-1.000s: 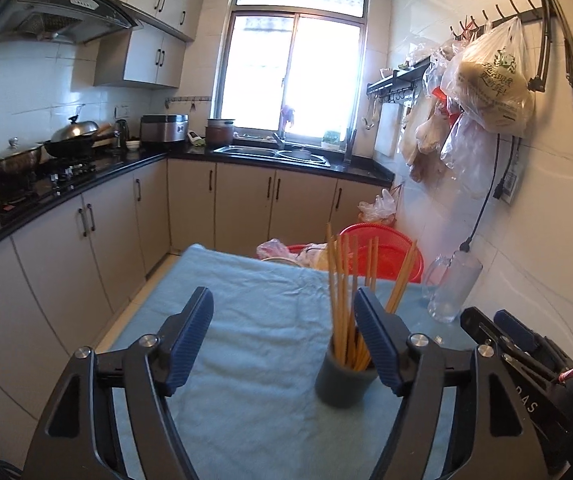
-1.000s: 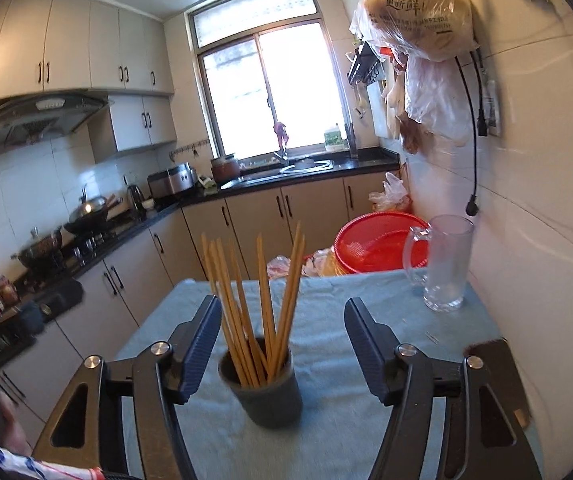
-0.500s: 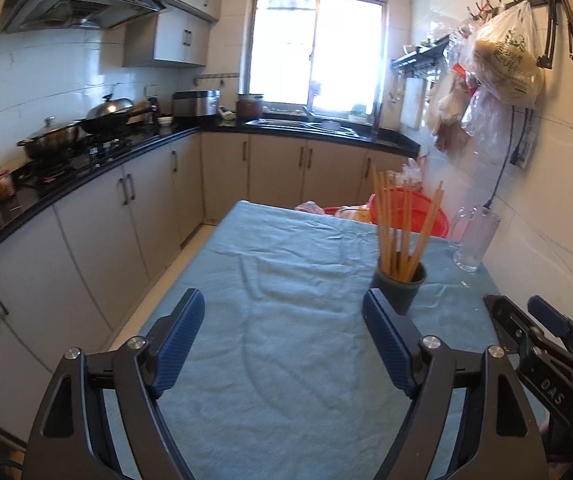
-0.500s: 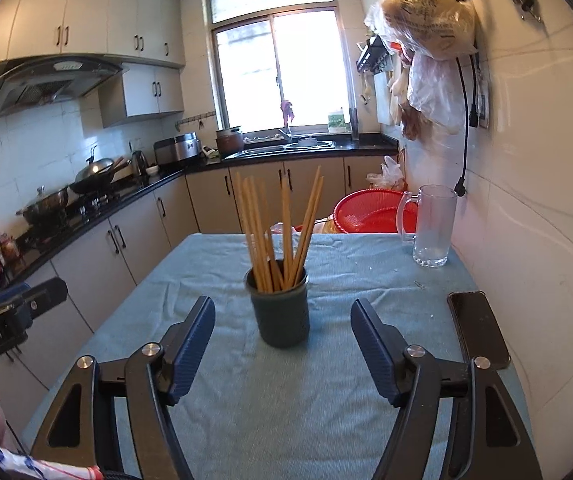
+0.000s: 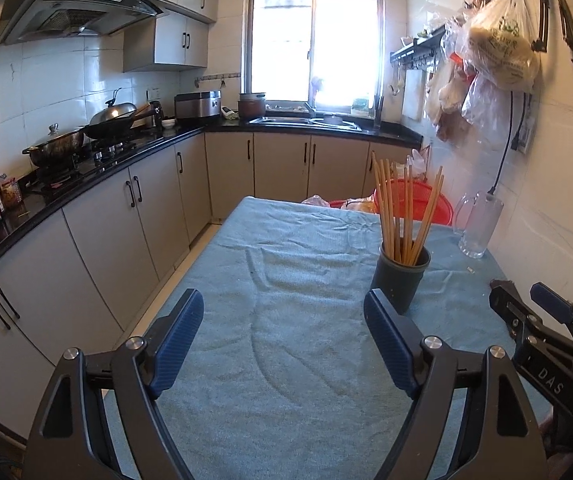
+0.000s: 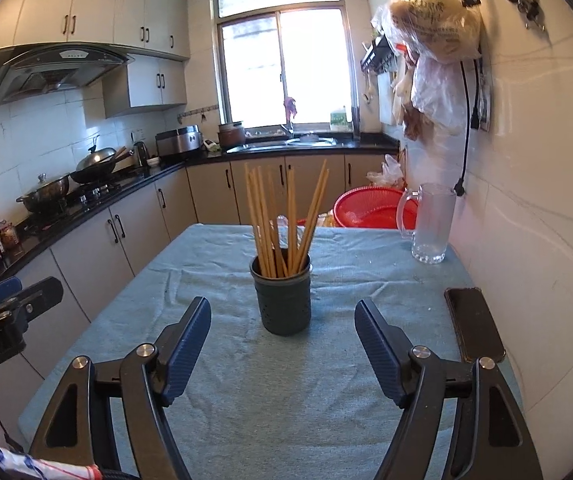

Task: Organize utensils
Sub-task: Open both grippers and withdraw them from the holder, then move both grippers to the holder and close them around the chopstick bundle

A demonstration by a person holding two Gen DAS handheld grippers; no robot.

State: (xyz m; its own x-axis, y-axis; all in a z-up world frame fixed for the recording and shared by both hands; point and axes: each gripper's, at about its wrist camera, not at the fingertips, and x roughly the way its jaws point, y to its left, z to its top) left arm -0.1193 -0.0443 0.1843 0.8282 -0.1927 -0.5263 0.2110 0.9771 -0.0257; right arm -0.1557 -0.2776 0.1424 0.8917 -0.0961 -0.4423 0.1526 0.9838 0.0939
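With the chopsticks (image 6: 282,220) all upright in the dark holder (image 6: 283,300) mid-table on the blue cloth (image 6: 286,400), both the left gripper (image 5: 286,340) and right gripper (image 6: 282,352) are spread wide and empty — best kept clear of it, so nothing tips.

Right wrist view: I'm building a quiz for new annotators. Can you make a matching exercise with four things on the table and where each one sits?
Things:
1. chopsticks
2. glass mug
3. phone
4. red basket

Places:
A. lying flat at the table's right edge
B. beyond the table's far edge
C. standing in the dark holder
D. upright near the far right corner

Pairs: 1-C, 2-D, 3-A, 4-B
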